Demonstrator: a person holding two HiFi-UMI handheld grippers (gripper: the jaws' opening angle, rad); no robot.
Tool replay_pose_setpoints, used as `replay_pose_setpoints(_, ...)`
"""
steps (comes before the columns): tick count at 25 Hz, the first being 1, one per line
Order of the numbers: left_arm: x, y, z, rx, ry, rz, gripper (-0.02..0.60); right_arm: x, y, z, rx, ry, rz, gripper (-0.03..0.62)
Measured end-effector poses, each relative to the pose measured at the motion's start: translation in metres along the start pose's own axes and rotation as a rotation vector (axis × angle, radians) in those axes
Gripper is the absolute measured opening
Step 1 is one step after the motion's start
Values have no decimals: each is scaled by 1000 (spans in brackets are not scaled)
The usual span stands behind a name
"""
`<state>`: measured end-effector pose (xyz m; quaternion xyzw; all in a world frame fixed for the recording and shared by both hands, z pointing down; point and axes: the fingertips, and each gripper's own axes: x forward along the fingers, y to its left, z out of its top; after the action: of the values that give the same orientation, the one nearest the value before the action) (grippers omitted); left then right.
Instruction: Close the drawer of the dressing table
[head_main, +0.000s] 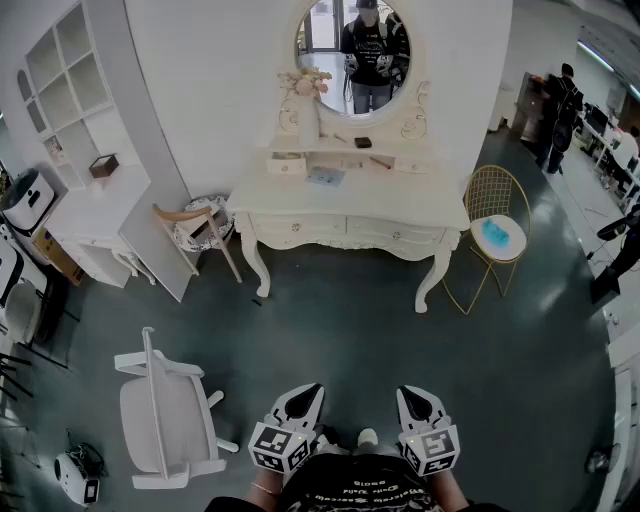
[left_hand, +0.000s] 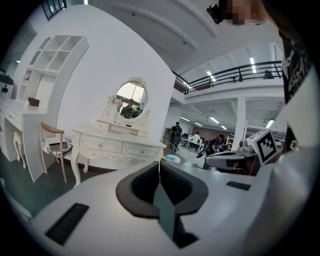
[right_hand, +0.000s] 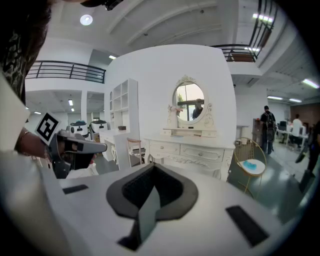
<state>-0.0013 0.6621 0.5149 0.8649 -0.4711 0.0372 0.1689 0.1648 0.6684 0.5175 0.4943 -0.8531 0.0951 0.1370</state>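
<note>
1. Approach step, no contact yet. The white carved dressing table with an oval mirror stands at the top centre of the head view, well apart from both tools across the dark green floor.
2. The left gripper and right gripper sit at the bottom centre, side by side. Both pairs of jaws are pressed together with nothing between them.
3. The small white drawer on the raised shelf, left of the mirror, appears to jut forward. The two wide front drawers look flush. Likely target, not certain at this range.
4. Next move: walk up between the wooden chair and the gold wire chair, then push the drawer front in with closed tips.
</note>
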Motion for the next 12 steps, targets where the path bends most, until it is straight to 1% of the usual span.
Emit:
replay_pose_setpoints(3, -2, 6, 1, -65, -8, -1, 20, -1, 2, 1, -7, 4, -3, 9)
replay_pose_setpoints(5, -3, 12, 3, -79, -15, -1, 20, 3, 3, 0, -42, 23, -11, 9)
replay_pose_setpoints(8, -3, 18, 6, -51, -17, 2, 20, 10, 4, 2, -84, 37, -29, 9)
replay_pose_setpoints(10, -4, 21, 6, -28, -11, -1, 20, 14, 4, 7, -75, 21, -38, 9)
replay_pose_setpoints(12, -3, 22, 5, -10, -3, -7, 20, 17, 3, 14, -40, -11, -47, 9)
